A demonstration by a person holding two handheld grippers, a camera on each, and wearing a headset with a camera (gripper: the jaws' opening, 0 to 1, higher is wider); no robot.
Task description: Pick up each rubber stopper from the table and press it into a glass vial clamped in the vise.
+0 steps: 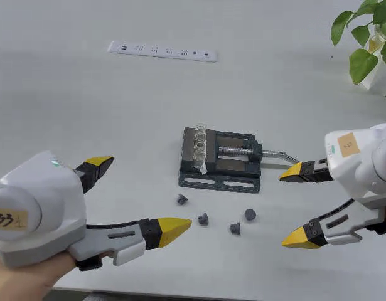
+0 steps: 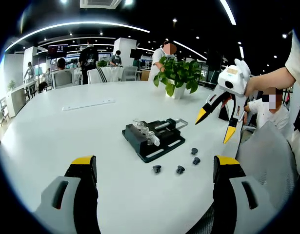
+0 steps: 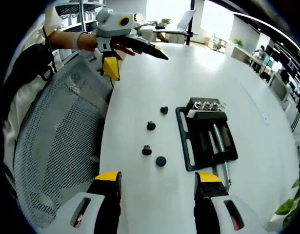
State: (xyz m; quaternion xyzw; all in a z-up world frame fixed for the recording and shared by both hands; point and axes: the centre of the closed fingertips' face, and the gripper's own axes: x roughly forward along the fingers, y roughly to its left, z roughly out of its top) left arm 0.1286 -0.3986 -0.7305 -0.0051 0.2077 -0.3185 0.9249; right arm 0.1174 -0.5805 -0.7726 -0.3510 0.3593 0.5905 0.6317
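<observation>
Rubber stoppers (image 1: 203,219) lie between left gripper (image 1: 145,193) and right gripper (image 1: 286,209), all jaws wide apart and empty, left nearer

The plant (image 1: 363,64) is cut off at right; glass vials (image 1: 199,148) too blurred to count.

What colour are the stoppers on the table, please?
Dark grey; the stoppers show best in the head view.
</observation>
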